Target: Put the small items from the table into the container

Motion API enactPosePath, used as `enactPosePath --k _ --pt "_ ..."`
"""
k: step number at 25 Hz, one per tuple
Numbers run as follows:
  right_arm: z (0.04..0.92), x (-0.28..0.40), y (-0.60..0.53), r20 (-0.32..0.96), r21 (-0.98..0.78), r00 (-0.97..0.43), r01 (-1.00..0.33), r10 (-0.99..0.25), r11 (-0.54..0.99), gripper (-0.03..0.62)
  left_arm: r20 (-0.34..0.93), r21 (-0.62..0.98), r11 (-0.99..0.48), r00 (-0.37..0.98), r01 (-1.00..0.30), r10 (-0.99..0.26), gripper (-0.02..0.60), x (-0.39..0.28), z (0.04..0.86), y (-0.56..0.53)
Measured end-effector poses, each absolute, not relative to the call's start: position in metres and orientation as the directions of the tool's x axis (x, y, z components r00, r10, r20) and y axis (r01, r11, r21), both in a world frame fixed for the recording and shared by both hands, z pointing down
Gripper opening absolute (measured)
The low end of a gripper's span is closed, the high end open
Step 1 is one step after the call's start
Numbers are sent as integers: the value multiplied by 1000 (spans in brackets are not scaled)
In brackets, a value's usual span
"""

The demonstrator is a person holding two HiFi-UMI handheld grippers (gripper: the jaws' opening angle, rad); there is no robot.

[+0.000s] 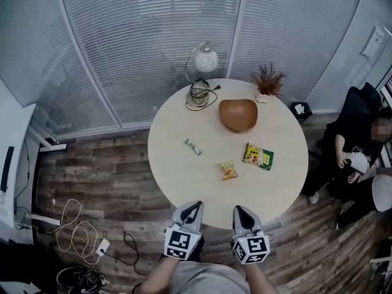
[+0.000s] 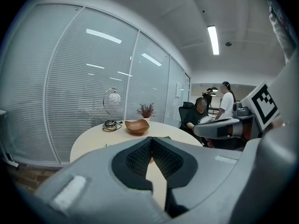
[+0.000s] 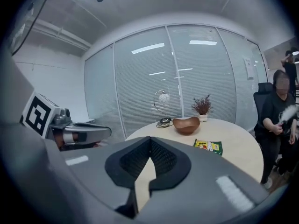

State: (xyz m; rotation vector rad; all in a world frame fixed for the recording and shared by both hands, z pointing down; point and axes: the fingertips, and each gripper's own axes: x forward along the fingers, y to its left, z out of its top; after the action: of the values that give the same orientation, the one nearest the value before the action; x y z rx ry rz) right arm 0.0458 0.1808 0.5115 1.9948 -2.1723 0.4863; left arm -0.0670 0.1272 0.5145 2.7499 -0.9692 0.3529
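Cream-coloured round table (image 1: 177,176) fills the middle of the head view. A brown wooden bowl (image 1: 238,114), the likely container, sits on its far side. At the near edge hover the left gripper (image 1: 195,206) and right gripper (image 1: 240,210), each with jaws pressed together on nothing. A green-and-yellow packet (image 1: 258,157) lies ahead and right of the right gripper. An orange packet (image 1: 228,171) lies just ahead, nearer the right gripper, its long axis pointing away. A small green bar (image 1: 193,146), set diagonally, lies straight ahead of the left gripper.
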Motion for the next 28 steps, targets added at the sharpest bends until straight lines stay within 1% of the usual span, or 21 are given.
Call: enactPosePath --k 5,9,10,12,13,14,16,18,23,27,28 --pt "530 69 107 367 -114 -89 -992 -926 50 3 309 106 -801 785 -589 -537 -5 -39 519 63" --pt "558 81 69 421 -87 -99 -994 -902 69 5 319 127 -798 786 -589 -529 -5 -25 523 29" --pt "568 84 61 441 -81 -105 -994 -891 77 26 323 129 -798 785 -589 -528 -5 -23 523 24" --pt "592 88 44 489 -72 -115 -993 -865 91 91 333 130 -795 782 -592 -528 -5 -20 525 14" --pt "606 90 36 520 -67 -116 -993 -846 95 134 337 131 -792 778 -597 -531 -5 -19 526 10" --pt "622 94 28 554 -62 -115 -993 -825 96 159 341 134 -786 773 -603 -535 -5 -18 526 6" --pt "655 102 15 624 -51 -107 -994 -774 96 257 350 139 -773 761 -619 -546 -5 -17 527 -1" --pt "684 107 3 689 -44 -108 -993 -717 107 290 360 135 -761 747 -634 -559 -5 -17 528 -9" --pt "734 114 -11 782 -54 -127 -989 -610 136 302 383 126 -718 701 -684 -601 -5 -23 530 -25" --pt "760 114 -14 795 -94 -178 -981 -579 172 296 409 129 -685 667 -717 -622 -5 -27 540 -33" --pt "760 114 -14 802 -101 -187 -979 -568 179 283 414 131 -678 662 -723 -625 -5 -27 542 -34"
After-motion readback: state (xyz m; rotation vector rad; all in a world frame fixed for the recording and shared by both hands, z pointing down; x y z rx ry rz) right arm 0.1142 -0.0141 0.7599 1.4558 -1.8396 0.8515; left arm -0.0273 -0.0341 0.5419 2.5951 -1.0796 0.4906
